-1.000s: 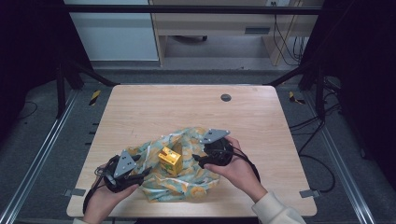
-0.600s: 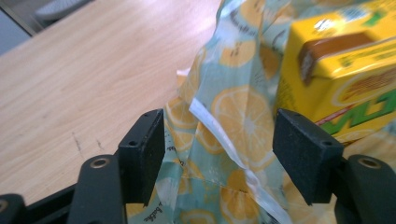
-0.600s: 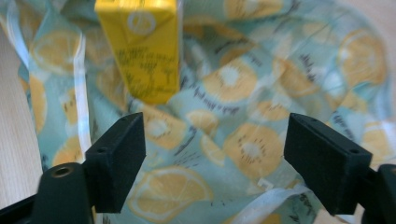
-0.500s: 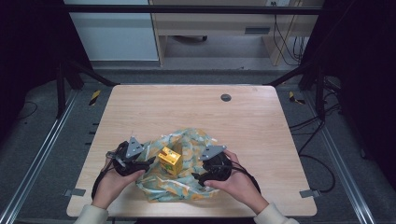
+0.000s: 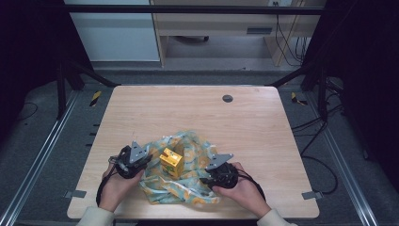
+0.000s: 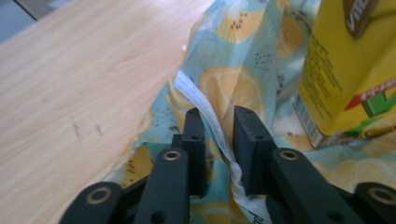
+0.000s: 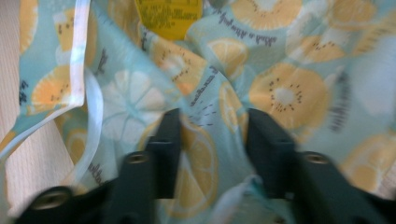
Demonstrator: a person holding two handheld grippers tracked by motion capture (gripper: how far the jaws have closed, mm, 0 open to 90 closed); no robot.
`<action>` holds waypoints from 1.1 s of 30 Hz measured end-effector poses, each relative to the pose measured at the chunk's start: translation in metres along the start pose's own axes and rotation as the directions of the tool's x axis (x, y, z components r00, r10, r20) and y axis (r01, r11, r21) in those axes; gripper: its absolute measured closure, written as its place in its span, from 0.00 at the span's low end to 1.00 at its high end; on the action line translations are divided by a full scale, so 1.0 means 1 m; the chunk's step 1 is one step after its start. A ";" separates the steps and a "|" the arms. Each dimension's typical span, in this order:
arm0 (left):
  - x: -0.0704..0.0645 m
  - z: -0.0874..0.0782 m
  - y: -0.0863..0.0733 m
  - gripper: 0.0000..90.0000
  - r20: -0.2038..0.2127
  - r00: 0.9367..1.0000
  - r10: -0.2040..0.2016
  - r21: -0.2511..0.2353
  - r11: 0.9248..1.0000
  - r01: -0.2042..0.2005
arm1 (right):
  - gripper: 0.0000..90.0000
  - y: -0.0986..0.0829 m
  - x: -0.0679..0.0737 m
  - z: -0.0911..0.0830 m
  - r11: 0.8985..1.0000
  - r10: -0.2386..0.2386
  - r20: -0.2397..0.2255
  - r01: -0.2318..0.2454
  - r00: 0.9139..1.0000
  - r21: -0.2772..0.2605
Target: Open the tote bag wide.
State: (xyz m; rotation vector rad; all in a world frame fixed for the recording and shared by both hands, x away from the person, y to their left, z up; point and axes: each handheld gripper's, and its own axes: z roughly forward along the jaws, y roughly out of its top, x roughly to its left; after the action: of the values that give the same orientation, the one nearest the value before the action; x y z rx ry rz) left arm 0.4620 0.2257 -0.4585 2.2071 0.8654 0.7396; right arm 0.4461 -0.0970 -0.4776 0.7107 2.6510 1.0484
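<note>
A light blue cloth [image 5: 188, 181] printed with lemon slices lies crumpled on the near middle of the wooden table [image 5: 197, 117]. A yellow juice carton [image 5: 171, 162] stands upright on it. My left gripper [image 5: 146, 164] is at the cloth's left edge. In the left gripper view its jaws stand slightly apart [image 6: 219, 140], with the cloth's white hem [image 6: 205, 109] running between them and the carton [image 6: 350, 70] close on the right. My right gripper [image 5: 206, 179] is over the cloth's right side. In the right gripper view its jaws [image 7: 210, 135] stand wide apart over a raised fold of cloth [image 7: 210, 88].
A small round dark grommet [image 5: 227, 98] sits in the tabletop near the far edge. Metal frame rails [image 5: 42, 155] run along both sides of the table. Cables [image 5: 324, 141] lie on the floor at the right.
My right gripper has drawn back toward the near edge of the cloth. My left gripper has moved forward and inward to the cloth's left hem.
</note>
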 end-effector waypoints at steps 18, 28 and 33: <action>0.014 0.016 -0.016 0.90 -0.039 0.999 -0.002 0.124 0.992 0.007 | 1.00 -0.007 -0.005 0.003 0.998 0.008 -0.017 -0.007 1.000 0.059; 0.019 0.017 -0.019 0.95 -0.037 0.999 -0.018 0.143 0.989 0.023 | 1.00 -0.010 -0.006 0.003 0.996 0.006 -0.024 -0.004 1.000 0.090; 0.020 0.017 -0.020 0.96 -0.037 0.999 -0.019 0.151 0.988 0.025 | 1.00 -0.010 -0.006 0.004 0.995 0.008 -0.024 -0.005 1.000 0.096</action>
State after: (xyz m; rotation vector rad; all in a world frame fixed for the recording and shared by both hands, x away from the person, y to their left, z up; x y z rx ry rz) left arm 0.4786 0.2457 -0.4782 2.3192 0.9913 0.7255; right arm 0.4491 -0.1047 -0.4872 0.7301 2.7371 0.9432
